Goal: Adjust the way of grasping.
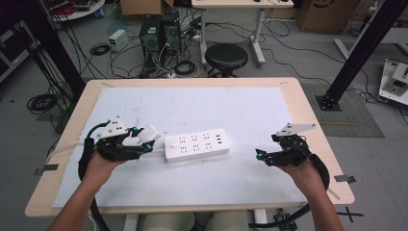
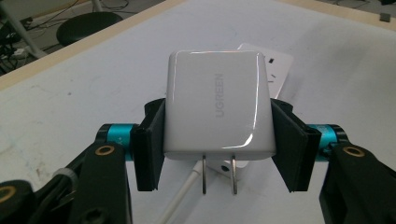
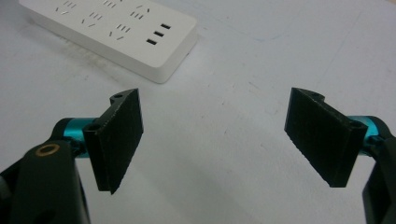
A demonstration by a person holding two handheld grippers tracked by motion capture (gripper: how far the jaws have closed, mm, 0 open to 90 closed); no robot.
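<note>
A white power strip (image 1: 196, 144) lies across the middle of the white mat. Just left of its end, my left gripper (image 1: 146, 138) is shut on a white UGREEN charger (image 2: 218, 107), held a little above the mat. The black pads press on both sides of the charger, and its two prongs (image 2: 219, 176) point down and back toward the camera. The strip's far end (image 2: 275, 63) shows behind the charger. My right gripper (image 1: 260, 155) hovers open to the right of the strip, with nothing between its pads (image 3: 119, 137). The strip's USB end (image 3: 154, 35) lies ahead of it at the upper left.
The strip's white cable (image 1: 72, 144) runs off the table's left edge. The wooden table rim (image 1: 308, 106) frames the mat (image 1: 231, 106). Behind the table stand a black stool (image 1: 226, 57), computer towers and loose cables on the floor.
</note>
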